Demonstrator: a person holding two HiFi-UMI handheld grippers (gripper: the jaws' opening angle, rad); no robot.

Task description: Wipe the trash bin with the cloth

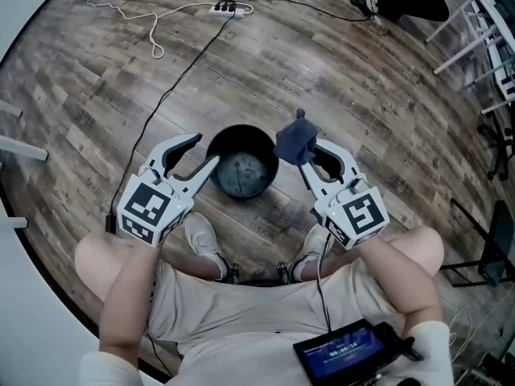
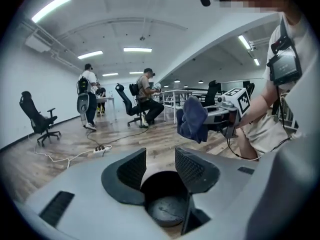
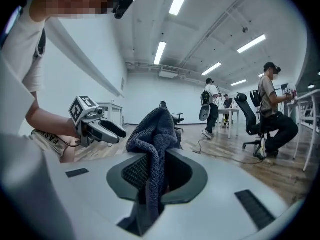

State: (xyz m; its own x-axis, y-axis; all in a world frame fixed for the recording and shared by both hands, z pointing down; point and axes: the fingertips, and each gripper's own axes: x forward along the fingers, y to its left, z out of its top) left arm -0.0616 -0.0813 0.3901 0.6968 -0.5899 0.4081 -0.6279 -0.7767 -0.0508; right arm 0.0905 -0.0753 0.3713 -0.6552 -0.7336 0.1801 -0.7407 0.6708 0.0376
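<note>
— What has the right gripper (image 3: 159,170) got between its fingers?
— The dark blue cloth (image 3: 154,134), clamped tight. It is bunched above the jaws, with a tail hanging below.
— And the left gripper (image 2: 161,165)?
— Its jaws are spread, with nothing between them. One finger lies at the 9 o'clock rim of the trash bin (image 1: 229,135), perhaps touching it.
— Where's the bin?
— Upright on the wooden floor (image 1: 362,79), with the cloth at its 2 o'clock and the person's shoes (image 1: 201,240) at 6.

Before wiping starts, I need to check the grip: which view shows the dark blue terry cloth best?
The right gripper view: the dark blue terry cloth fills its centre, clamped between the right tool's jaws. The head view shows a small bunch by the round black bin; the left gripper view, a distant bundle.
</note>
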